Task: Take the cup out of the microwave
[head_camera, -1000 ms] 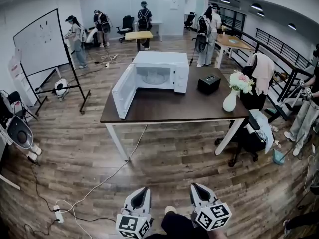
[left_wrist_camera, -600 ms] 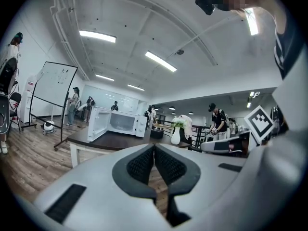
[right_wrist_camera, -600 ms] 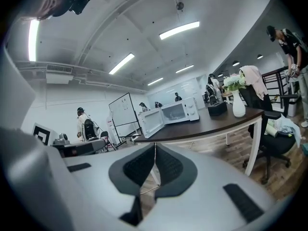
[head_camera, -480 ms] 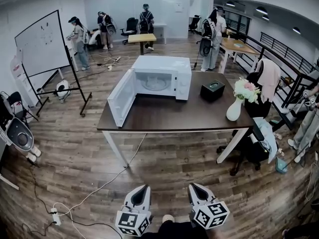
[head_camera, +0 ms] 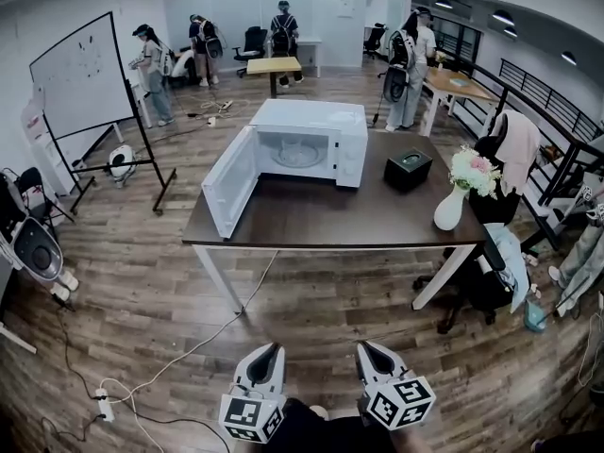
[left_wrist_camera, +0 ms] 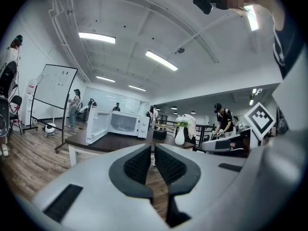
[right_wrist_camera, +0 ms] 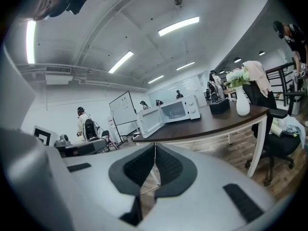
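Observation:
A white microwave point(head_camera: 316, 140) stands on a dark brown table point(head_camera: 321, 220), its door point(head_camera: 229, 181) swung wide open to the left. Inside I make out only a pale turntable; no cup shows in any view. My left gripper point(head_camera: 271, 352) and right gripper point(head_camera: 368, 350) hang low at the bottom of the head view, side by side over the wooden floor, well short of the table. Both are shut with nothing between the jaws. The microwave point(left_wrist_camera: 120, 124) appears far ahead in the left gripper view, and the microwave point(right_wrist_camera: 175, 110) likewise in the right gripper view.
On the table's right stand a black box point(head_camera: 408, 170) and a white vase of flowers point(head_camera: 451, 206). A black chair point(head_camera: 486, 272) sits by the right corner. A whiteboard on a stand point(head_camera: 85, 83) is at the left. Cables and a power strip point(head_camera: 102, 409) lie on the floor. Several people stand at the back.
The table and microwave have come a little nearer and lower in the head view as I walk toward them. Both grippers stay shut, side by side.

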Motion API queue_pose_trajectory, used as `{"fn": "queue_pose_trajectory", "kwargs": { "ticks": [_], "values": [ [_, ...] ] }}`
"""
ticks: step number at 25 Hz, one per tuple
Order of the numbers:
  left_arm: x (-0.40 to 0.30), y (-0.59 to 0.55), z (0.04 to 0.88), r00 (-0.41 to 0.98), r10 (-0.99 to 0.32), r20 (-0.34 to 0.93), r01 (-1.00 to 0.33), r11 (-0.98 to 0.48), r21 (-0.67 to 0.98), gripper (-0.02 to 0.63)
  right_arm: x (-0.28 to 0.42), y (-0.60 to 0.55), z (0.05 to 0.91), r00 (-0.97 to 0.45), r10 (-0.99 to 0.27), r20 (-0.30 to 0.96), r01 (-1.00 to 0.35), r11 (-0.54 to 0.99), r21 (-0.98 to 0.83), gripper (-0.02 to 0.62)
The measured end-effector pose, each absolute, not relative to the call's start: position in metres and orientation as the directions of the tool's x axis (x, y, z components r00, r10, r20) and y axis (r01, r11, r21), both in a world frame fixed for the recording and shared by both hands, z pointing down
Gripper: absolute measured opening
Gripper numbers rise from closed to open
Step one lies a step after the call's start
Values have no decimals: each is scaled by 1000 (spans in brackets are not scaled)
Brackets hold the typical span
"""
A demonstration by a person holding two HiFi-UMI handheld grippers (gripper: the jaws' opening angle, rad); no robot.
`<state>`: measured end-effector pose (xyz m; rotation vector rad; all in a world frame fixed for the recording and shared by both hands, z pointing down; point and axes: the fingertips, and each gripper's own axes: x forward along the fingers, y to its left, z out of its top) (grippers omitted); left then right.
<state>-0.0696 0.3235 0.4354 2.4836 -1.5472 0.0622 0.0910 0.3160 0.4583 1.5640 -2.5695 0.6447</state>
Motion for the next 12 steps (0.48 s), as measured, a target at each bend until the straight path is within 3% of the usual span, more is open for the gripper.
{"fn": "queue_pose_trajectory", "kwargs": {
  "ticks": [9,12],
  "values": [
    [-68,313,438,438,-881,180,-896,-412,166,19,91,310,466,-483,-825,294,-857,378,-350,-5],
    [-69,306,436,443,-884,149,-892,-418,172,129,90,305,469,-483,-824,296,-856,373,-357,-5]
  ]
}}
